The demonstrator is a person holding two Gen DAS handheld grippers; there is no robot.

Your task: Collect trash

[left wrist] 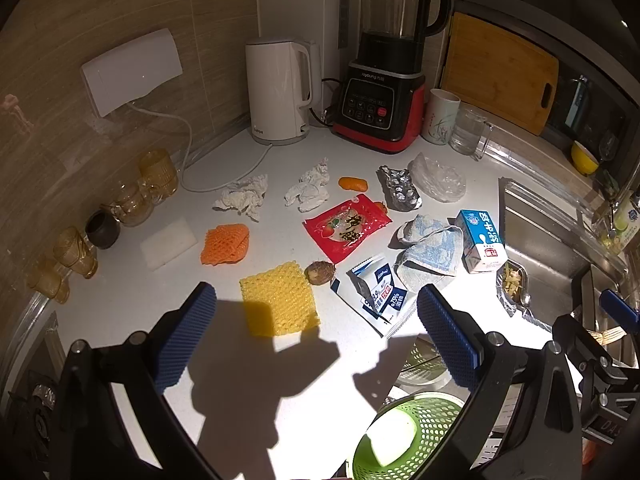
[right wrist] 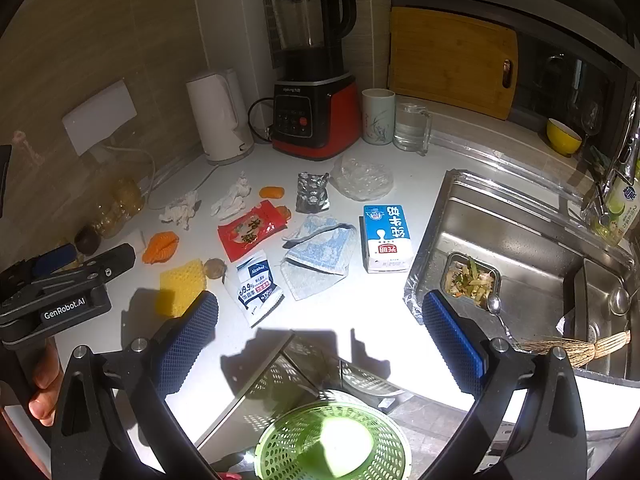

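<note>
Both tongs hang wide open with nothing between their blue pads: the left gripper (left wrist: 316, 332) and the right gripper (right wrist: 320, 334). Below the near edge of the bench (right wrist: 360, 320) sits a green basket (right wrist: 334, 442), cut off at the bottom of the picture. Trash lies all over the middle of the bench. A yellow net (left wrist: 279, 300) and an orange net (left wrist: 225, 243) are soft and full of holes. Two tissues (left wrist: 244, 197) are white and crumpled. A red wrapper (left wrist: 347, 227) lies flat, a wipes pack (left wrist: 380, 296) is torn, and a milk box (right wrist: 387, 238) lies on its side by the sink (right wrist: 520, 240). A foil pack (left wrist: 400, 188) looks crushed. One small brown lump (left wrist: 320, 272) is hard to make out. A blue cloth (right wrist: 320, 256) lies among the trash. A kettle (left wrist: 278, 92) and blender (left wrist: 384, 68) stand at the back corner.
</note>
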